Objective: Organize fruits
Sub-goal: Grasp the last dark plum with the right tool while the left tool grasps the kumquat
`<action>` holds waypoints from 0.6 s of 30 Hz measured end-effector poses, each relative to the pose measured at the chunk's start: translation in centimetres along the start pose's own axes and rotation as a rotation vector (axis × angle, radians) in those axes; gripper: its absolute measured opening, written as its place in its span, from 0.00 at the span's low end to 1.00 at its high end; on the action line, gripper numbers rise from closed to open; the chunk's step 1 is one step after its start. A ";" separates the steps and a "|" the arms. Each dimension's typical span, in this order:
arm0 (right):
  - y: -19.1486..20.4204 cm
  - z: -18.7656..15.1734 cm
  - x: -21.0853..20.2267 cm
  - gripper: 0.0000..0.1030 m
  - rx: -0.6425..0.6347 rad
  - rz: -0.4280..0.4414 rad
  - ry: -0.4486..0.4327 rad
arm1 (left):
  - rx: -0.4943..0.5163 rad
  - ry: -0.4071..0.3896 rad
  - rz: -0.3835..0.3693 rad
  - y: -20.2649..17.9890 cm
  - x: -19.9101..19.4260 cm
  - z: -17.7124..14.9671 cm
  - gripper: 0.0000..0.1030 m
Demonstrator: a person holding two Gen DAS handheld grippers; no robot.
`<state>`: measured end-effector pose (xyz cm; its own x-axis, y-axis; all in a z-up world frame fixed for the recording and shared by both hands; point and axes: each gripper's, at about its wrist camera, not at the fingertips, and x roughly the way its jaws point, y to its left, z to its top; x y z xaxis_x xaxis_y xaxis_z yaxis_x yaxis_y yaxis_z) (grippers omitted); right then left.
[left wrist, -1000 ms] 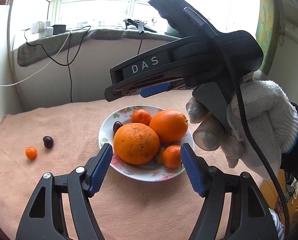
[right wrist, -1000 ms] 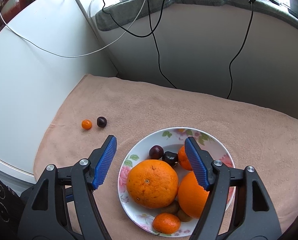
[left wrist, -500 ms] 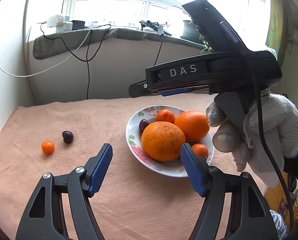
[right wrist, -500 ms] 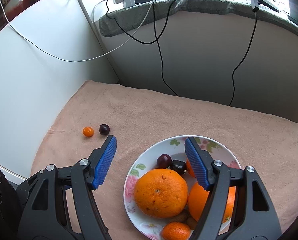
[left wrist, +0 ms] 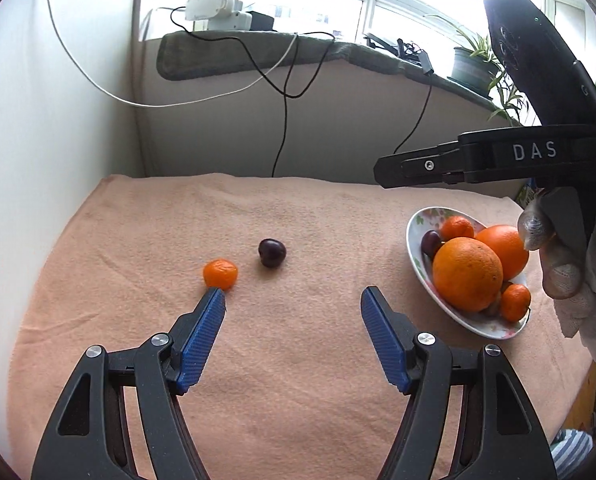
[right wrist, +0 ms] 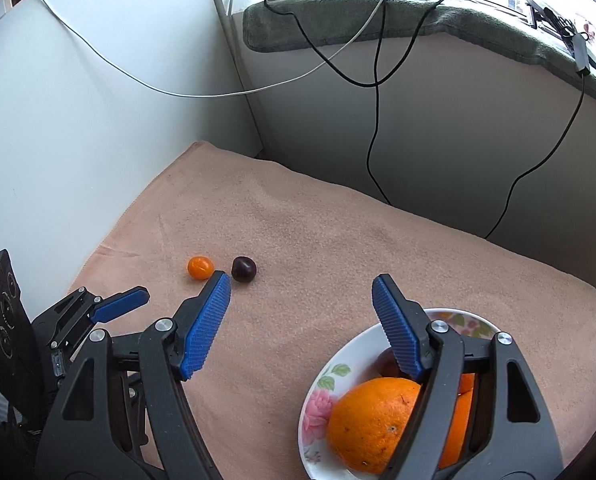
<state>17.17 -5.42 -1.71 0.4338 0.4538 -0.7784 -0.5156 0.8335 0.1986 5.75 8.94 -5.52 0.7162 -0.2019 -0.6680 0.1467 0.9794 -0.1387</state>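
Observation:
A small orange fruit [left wrist: 220, 274] and a dark plum [left wrist: 272, 252] lie loose on the peach towel [left wrist: 298, 360]. A floral plate [left wrist: 414, 248] at the right holds two big oranges [left wrist: 467, 274], small oranges and a dark fruit. My left gripper [left wrist: 292, 304] is open and empty, just short of the two loose fruits. My right gripper [right wrist: 301, 290] is open and empty, above the plate's [right wrist: 325, 376] left side; the small orange [right wrist: 200, 267] and plum [right wrist: 244, 268] lie beyond its left finger. The left gripper also shows in the right wrist view [right wrist: 114, 306].
A white wall [left wrist: 38, 140] bounds the towel on the left and a low wall [left wrist: 337, 132] at the back. Cables [left wrist: 282, 120] hang from the sill. The right gripper body and gloved hand [left wrist: 569, 248] hover over the plate.
My left gripper has swung left from the plate to face the two loose fruits and come closer to them. My right gripper has also shifted left and back off the plate.

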 end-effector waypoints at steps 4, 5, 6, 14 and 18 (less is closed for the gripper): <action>1.2 0.6 1.5 0.74 -0.004 0.044 0.045 | -0.033 0.019 0.009 2.1 1.0 0.2 0.68; 1.4 0.7 2.0 0.74 -0.002 0.051 0.058 | -0.039 0.023 0.012 2.5 1.3 0.2 0.67; 1.5 0.8 2.4 0.74 0.001 0.055 0.070 | -0.045 0.029 0.014 2.8 1.6 0.2 0.65; 1.5 1.1 6.2 0.62 0.097 0.112 0.158 | -0.087 0.080 0.008 5.0 3.9 0.2 0.39; 1.4 1.0 7.7 0.57 0.127 0.120 0.190 | -0.090 0.095 0.010 5.3 4.7 0.2 0.35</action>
<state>20.53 -0.42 -6.81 0.2226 0.4947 -0.8400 -0.4532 0.8154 0.3601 10.02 13.17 -9.24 0.6485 -0.1956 -0.7356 0.0749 0.9781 -0.1941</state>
